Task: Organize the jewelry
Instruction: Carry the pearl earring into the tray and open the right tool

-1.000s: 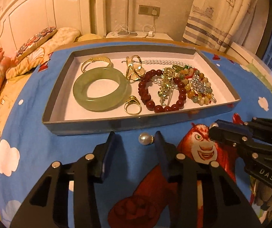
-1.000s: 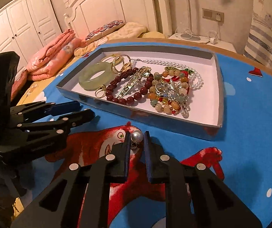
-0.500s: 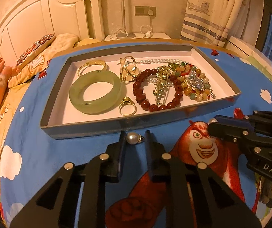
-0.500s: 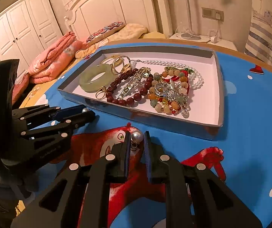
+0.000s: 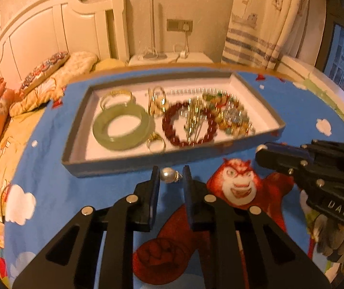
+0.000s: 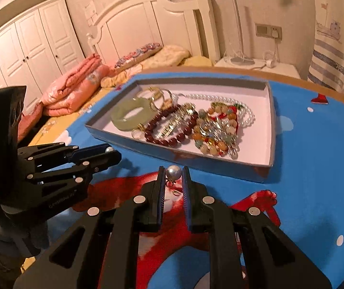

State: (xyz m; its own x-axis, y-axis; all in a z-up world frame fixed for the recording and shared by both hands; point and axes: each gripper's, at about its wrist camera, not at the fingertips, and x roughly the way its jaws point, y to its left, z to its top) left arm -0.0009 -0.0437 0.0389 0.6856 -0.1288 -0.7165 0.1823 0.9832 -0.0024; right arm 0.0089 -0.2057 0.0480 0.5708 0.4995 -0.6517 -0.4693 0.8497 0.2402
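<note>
My left gripper (image 5: 171, 174) is shut on a pearl earring (image 5: 167, 175) and holds it above the blue cloth, in front of the grey jewelry tray (image 5: 128, 163). My right gripper (image 6: 174, 173) is shut on a second pearl earring (image 6: 174, 172), also raised near the tray's front wall (image 6: 196, 162). The tray holds a green jade bangle (image 5: 121, 126), a dark red bead bracelet (image 5: 188, 125), gold rings (image 5: 156, 142), a pearl necklace (image 6: 220, 97) and mixed bead bracelets (image 6: 213, 130). Each gripper shows in the other's view, the right one (image 5: 261, 149) and the left one (image 6: 110, 150).
A blue cartoon-print cloth (image 6: 316, 168) covers the round table. A bed with pink quilts (image 6: 75, 84) and pillows lies to the left. A white nightstand (image 6: 256, 65) and striped curtain (image 5: 256, 24) stand behind the table.
My left gripper closed on the pearl earring that lay on the cloth and lifted it; both grippers have risen, each holding its earring.
</note>
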